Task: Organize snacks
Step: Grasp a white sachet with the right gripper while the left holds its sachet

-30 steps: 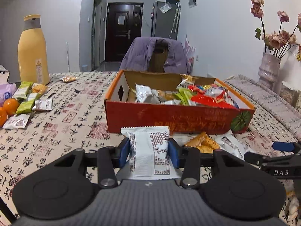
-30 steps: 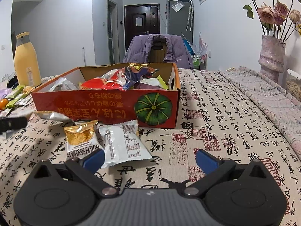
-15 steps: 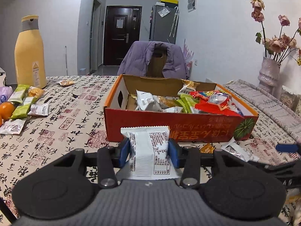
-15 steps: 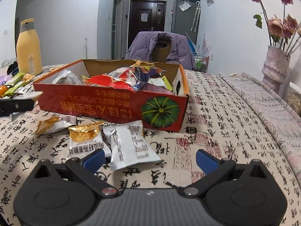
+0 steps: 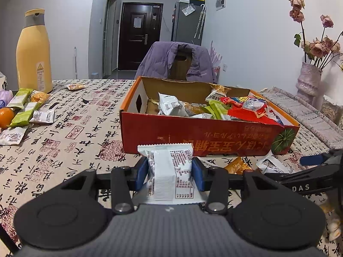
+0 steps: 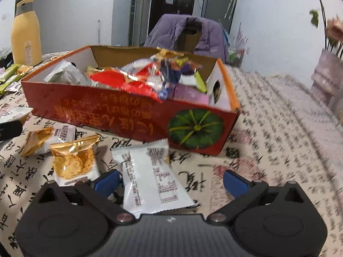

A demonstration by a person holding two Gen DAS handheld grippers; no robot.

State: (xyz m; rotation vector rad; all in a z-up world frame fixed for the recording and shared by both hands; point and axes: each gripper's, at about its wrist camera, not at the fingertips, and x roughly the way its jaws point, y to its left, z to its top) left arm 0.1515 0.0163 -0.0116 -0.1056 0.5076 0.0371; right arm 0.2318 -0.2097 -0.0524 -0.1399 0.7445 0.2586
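My left gripper (image 5: 170,172) is shut on a white snack packet (image 5: 171,175) and holds it above the table, just in front of the red cardboard box (image 5: 201,132), which holds several snack packs. My right gripper (image 6: 170,181) is open, low over another white packet (image 6: 150,177) that lies on the tablecloth between its fingers, nearer the left one. A gold packet (image 6: 74,160) lies just left of it. The box (image 6: 120,111) stands close behind. The right gripper's arm shows at the right edge of the left wrist view (image 5: 310,171).
A tall yellow bottle (image 5: 34,51) stands at the table's far left, with green and white snack packs (image 5: 25,111) and an orange (image 5: 5,116) near it. A vase of dried roses (image 5: 308,79) stands at the right. A chair with a purple jacket (image 5: 178,62) is behind the box.
My left gripper has risen slightly with its packet, keeping in front of the box. My right gripper has moved forward and down over the white packet, which now lies between its fingers.
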